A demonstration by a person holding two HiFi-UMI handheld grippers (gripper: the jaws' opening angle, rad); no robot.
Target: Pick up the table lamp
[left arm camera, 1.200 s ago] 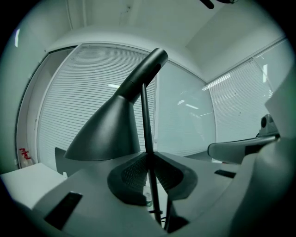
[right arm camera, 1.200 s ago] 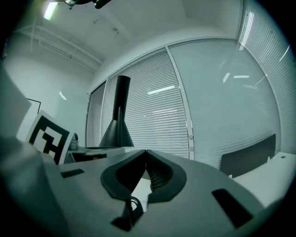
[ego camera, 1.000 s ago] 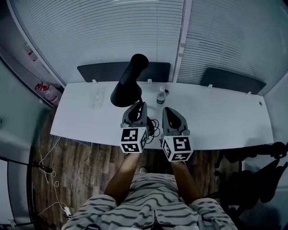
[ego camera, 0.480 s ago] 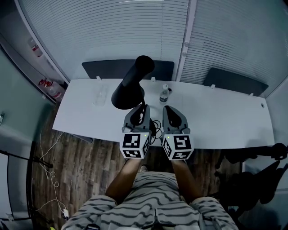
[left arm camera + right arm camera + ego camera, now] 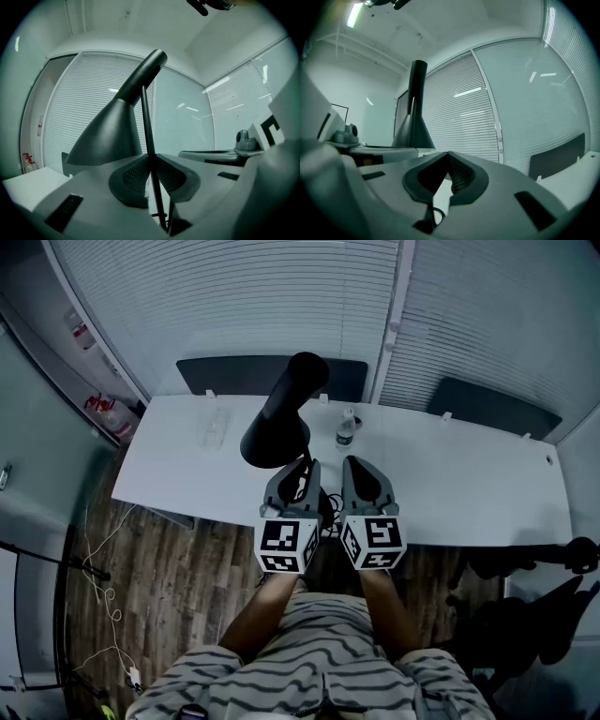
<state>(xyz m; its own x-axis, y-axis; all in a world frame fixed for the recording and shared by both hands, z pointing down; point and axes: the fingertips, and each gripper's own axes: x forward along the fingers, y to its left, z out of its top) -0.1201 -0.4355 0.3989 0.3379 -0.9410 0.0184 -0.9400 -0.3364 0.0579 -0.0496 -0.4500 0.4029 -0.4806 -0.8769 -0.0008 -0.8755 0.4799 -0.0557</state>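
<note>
The black table lamp [image 5: 274, 430] has a cone shade, a tube head and a thin dark stem. My left gripper [image 5: 302, 466] is shut on that stem, and the shade hangs over the white table [image 5: 469, 486]. In the left gripper view the stem [image 5: 149, 140] runs up between the closed pads, with the shade [image 5: 108, 137] to its left. My right gripper [image 5: 354, 466] sits just right of the left one, shut with nothing in it. From the right gripper view [image 5: 447, 155] the lamp [image 5: 413, 117] stands to the left.
A small bottle [image 5: 346, 429] stands on the table behind the grippers and a clear glass [image 5: 212, 431] stands to the left. A dark cable [image 5: 330, 502] lies coiled under the grippers. Two dark chair backs [image 5: 483, 396] line the far side before blinds. Wood floor lies below the table's near edge.
The head view has shifted a little. The lamp and both grippers sit slightly nearer to me than before. The left gripper keeps its hold on the stem.
</note>
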